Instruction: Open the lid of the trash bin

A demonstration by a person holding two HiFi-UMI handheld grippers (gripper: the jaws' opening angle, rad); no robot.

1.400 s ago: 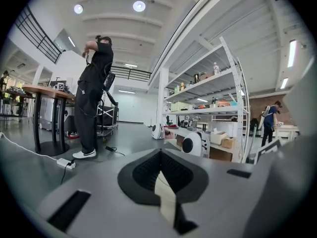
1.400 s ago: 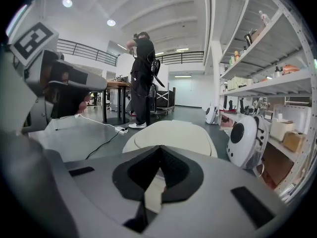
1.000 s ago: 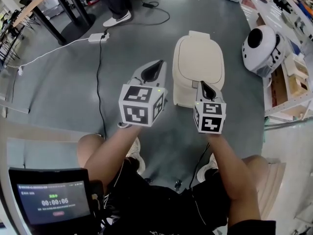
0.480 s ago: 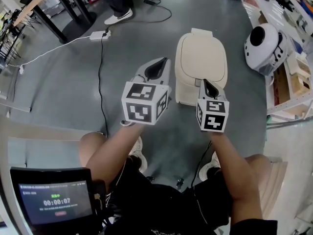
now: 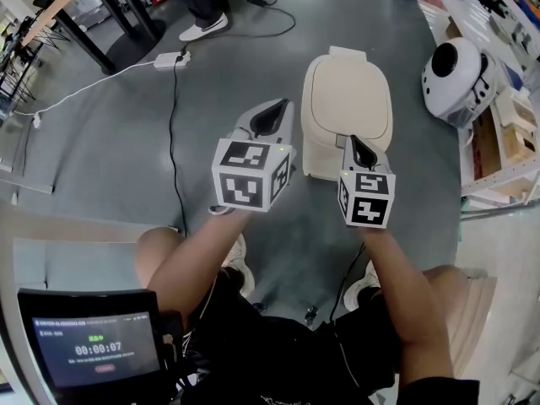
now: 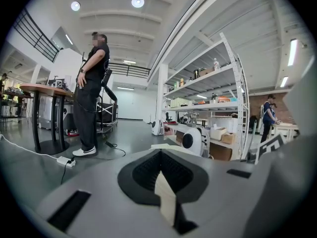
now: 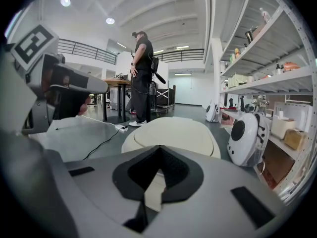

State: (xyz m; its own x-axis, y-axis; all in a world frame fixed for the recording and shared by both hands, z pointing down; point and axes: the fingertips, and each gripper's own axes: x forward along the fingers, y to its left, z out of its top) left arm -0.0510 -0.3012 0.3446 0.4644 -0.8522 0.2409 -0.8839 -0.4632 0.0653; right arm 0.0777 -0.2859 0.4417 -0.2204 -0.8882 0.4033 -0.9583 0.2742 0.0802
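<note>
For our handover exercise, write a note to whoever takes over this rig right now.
Left gripper: shut, empty, over the floor left of the bin.
Right gripper: shut, empty, over the bin's near edge.
Lid: closed.
Done: grippers brought to the bin.
Left: catch the lid and lift it open.

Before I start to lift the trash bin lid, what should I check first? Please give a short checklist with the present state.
1. Lid of the trash bin closed, nothing on top: ok.
2. Right gripper faces the bin's front: ok.
3. Right fingers apart to take the lid edge: not ok, together and empty.
4. Left gripper empty, beside the bin: ok.
5. Cable away from the bin: ok.
6. Where the lid hinges: cannot tell.
</note>
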